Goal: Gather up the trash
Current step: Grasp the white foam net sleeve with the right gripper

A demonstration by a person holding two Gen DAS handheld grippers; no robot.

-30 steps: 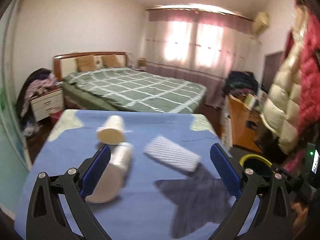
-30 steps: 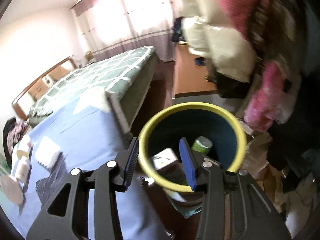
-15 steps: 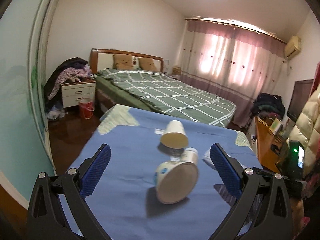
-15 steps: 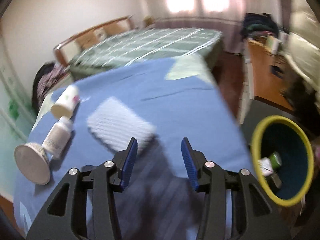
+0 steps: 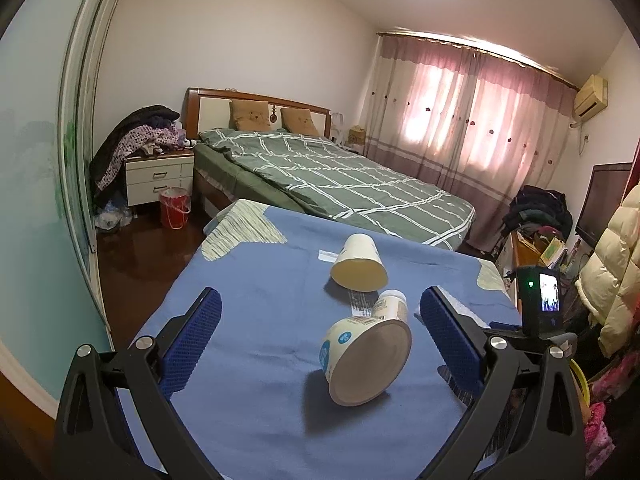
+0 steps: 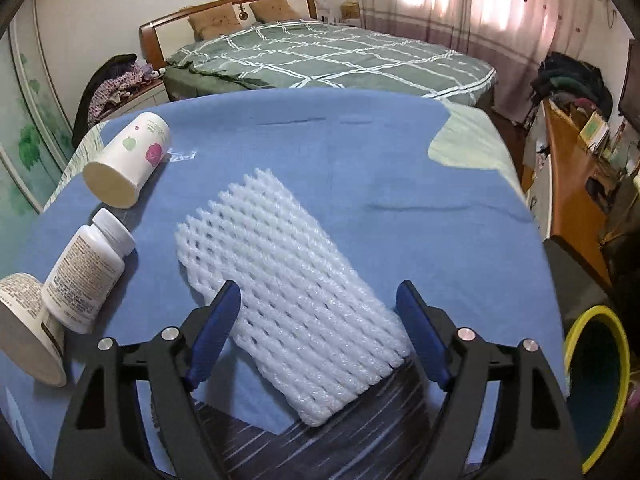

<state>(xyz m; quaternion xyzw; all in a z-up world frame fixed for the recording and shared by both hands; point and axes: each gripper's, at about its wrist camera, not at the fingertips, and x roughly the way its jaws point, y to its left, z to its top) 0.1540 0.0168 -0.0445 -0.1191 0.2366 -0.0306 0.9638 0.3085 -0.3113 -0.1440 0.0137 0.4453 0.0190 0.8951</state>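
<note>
Trash lies across the blue surface [image 6: 360,168]: tub [image 6: 24,328], pill bottle [image 6: 86,268], paper cup [image 6: 128,160], then foam net [image 6: 296,308]. The left hand-held gripper [image 5: 320,344] gapes empty around the tub; the right hand-held gripper [image 6: 318,336], jaws just opened, straddles the net (untouched). Next: clench, carry to the yellow-rimmed bin [image 6: 600,380].

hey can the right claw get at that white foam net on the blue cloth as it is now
Probably yes. The right claw has just been opening and hangs open over the near end of the white foam net, with nothing on top of it. The pill bottle lies apart, off to the side.
</note>
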